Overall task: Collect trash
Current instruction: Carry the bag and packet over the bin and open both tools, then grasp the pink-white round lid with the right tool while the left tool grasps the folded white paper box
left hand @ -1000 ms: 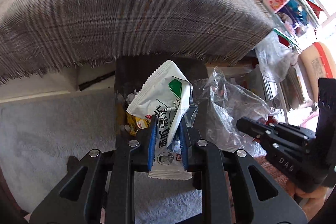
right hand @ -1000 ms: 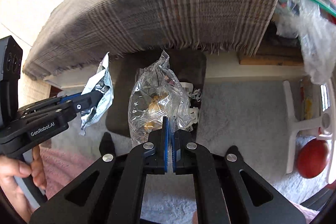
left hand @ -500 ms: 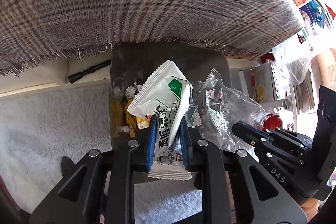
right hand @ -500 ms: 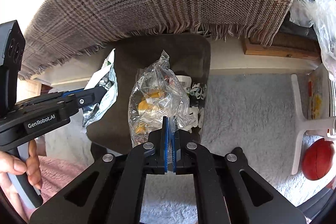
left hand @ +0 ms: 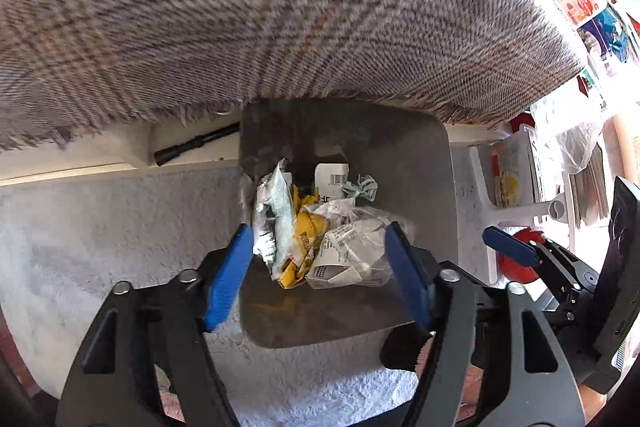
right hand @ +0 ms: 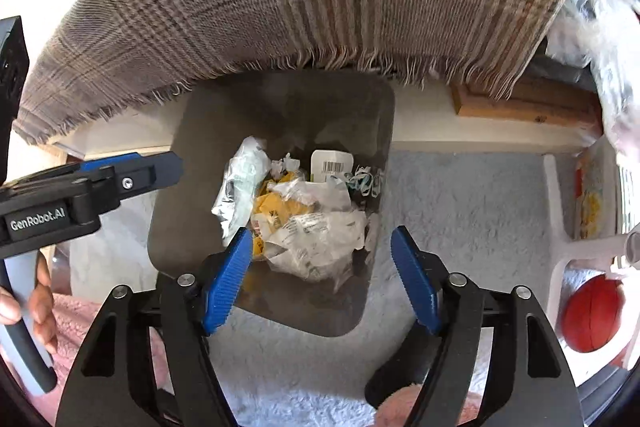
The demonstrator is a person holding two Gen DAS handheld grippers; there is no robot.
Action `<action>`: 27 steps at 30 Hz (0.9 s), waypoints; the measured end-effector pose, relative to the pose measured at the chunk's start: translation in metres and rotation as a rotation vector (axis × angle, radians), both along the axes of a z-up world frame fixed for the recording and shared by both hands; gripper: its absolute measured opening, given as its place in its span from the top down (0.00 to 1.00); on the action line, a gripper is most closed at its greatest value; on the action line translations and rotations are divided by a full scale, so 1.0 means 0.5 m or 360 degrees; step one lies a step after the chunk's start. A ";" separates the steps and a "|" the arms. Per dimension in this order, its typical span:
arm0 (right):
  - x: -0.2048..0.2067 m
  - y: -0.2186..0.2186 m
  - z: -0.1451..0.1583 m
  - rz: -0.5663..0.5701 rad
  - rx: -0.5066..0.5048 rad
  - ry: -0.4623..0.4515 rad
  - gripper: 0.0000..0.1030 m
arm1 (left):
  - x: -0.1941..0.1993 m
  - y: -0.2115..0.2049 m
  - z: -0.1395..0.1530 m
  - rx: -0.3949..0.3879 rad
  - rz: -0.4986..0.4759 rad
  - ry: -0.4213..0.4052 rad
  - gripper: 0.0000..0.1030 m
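Both grippers' fingers just spread wide, nothing betw. them, L gripper (left hand: 320,267) & R gripper (right hand: 322,273) poised over the bin (right hand: 192,131) so the released wrappers (right hand: 312,227) drop inside, below the fingertips.

left gripper (left hand: 320,269): black frame, ribbed blue pads, silver screws | right gripper (right hand: 321,273): same build | white "GenRobot.AI" lettering on left gripper body, 9 o'clock in right wrist view
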State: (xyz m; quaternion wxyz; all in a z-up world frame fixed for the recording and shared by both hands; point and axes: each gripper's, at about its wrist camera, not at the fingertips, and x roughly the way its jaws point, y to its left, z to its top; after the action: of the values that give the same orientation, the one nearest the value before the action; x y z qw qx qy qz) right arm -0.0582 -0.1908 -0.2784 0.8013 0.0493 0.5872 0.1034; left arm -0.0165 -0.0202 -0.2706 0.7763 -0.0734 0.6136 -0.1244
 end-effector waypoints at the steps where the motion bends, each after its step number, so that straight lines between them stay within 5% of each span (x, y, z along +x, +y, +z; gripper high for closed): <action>1: -0.002 -0.001 0.004 0.0007 -0.0003 -0.0001 0.15 | -0.004 0.005 0.012 -0.0003 0.0011 -0.0014 0.26; 4: -0.007 -0.003 0.019 0.0024 -0.0023 0.0008 0.03 | -0.015 0.013 0.054 0.0024 0.0023 -0.0071 0.07; 9: 0.003 -0.008 0.078 0.0091 -0.0032 0.0031 0.03 | -0.020 0.025 0.153 0.0062 -0.0004 -0.0213 0.08; 15: 0.041 -0.048 0.223 0.0037 0.0039 -0.0148 0.03 | 0.007 0.050 0.287 0.0048 0.0024 -0.0373 0.08; 21: 0.107 -0.074 0.341 0.0002 0.0124 -0.0323 0.03 | 0.058 0.052 0.372 0.0040 0.0039 -0.0466 0.08; 27: 0.192 -0.088 0.387 0.0004 0.0115 -0.0431 0.03 | 0.147 0.047 0.414 0.0085 0.0055 -0.0520 0.08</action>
State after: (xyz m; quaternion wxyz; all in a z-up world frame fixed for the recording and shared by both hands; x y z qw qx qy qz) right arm 0.0377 -0.2348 -0.0849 0.8707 0.0630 0.4697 0.1312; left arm 0.0569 0.0035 -0.0636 0.8693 -0.0421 0.4811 -0.1051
